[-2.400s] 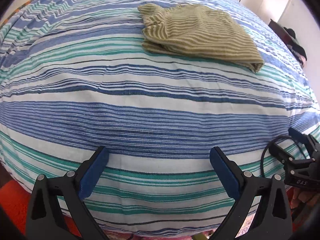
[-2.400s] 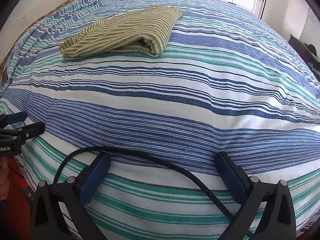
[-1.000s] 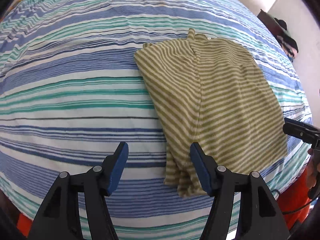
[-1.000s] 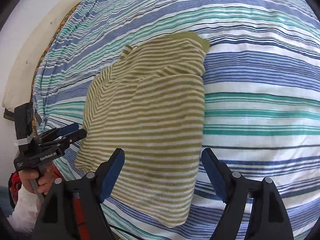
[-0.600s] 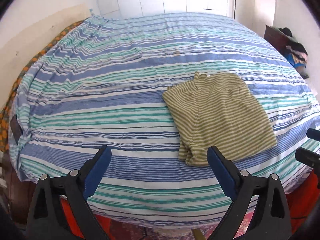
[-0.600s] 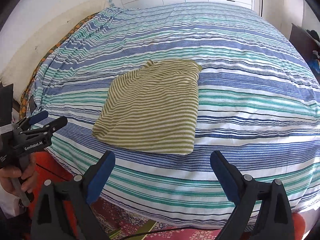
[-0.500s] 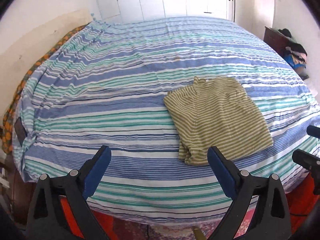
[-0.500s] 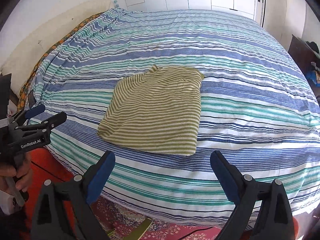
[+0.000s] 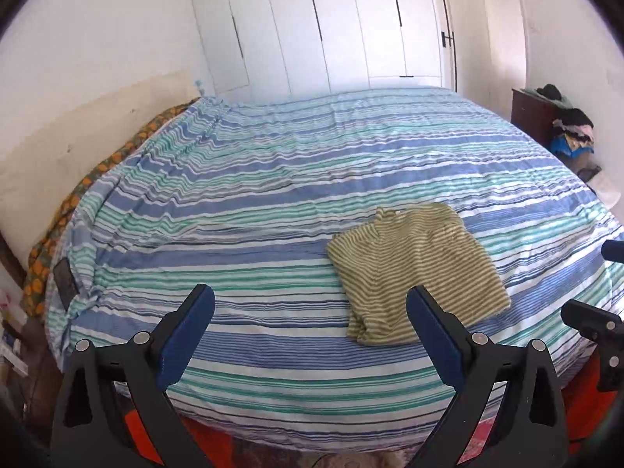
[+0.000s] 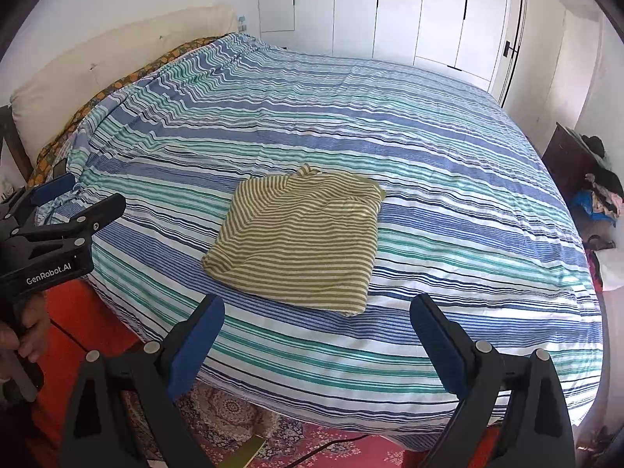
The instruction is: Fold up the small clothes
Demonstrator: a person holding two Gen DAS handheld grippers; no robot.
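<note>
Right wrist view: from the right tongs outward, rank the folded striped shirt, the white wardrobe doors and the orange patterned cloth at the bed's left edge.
From the right tongs:
1. Folded striped shirt, just ahead, centre of the bed.
2. Orange patterned cloth, far left edge.
3. White wardrobe doors, back wall beyond the bed.

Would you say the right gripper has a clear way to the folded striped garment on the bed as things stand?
Probably yes: the right gripper is open and held back off the bed, with only bare bedcover between it and the striped garment. Nothing lies on the garment.
</note>
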